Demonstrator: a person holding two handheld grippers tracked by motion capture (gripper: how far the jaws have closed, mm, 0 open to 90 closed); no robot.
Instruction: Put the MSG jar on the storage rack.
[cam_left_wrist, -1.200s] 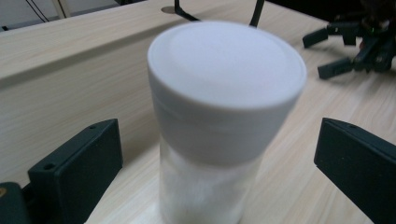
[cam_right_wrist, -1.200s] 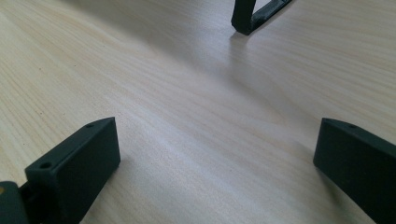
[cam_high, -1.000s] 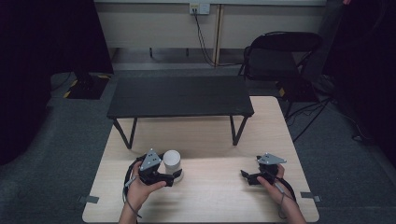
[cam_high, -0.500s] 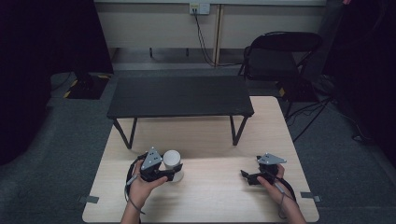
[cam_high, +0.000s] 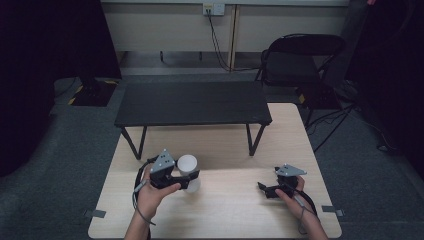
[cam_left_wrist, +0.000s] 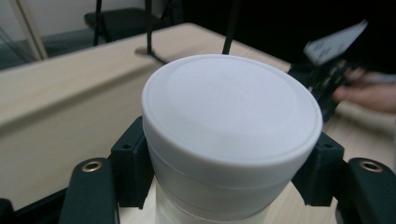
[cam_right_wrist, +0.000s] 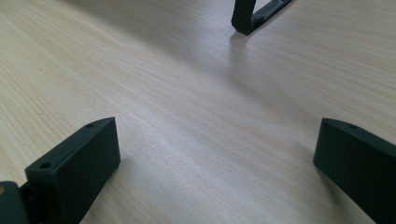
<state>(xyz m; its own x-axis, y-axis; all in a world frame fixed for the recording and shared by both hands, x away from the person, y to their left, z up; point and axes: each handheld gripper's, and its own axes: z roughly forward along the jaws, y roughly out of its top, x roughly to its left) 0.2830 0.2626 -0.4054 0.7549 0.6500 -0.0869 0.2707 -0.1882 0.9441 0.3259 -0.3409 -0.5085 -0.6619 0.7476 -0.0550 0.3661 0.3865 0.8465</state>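
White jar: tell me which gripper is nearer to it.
Left. The left gripper has its jaws closed on the white jar, one on each side. The right gripper rests open, well off to the jar's right on the table.

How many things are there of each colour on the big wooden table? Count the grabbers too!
White: 1, the white jar.
Black: 3, the left gripper, the right gripper and the small black bench.
Total: 4.
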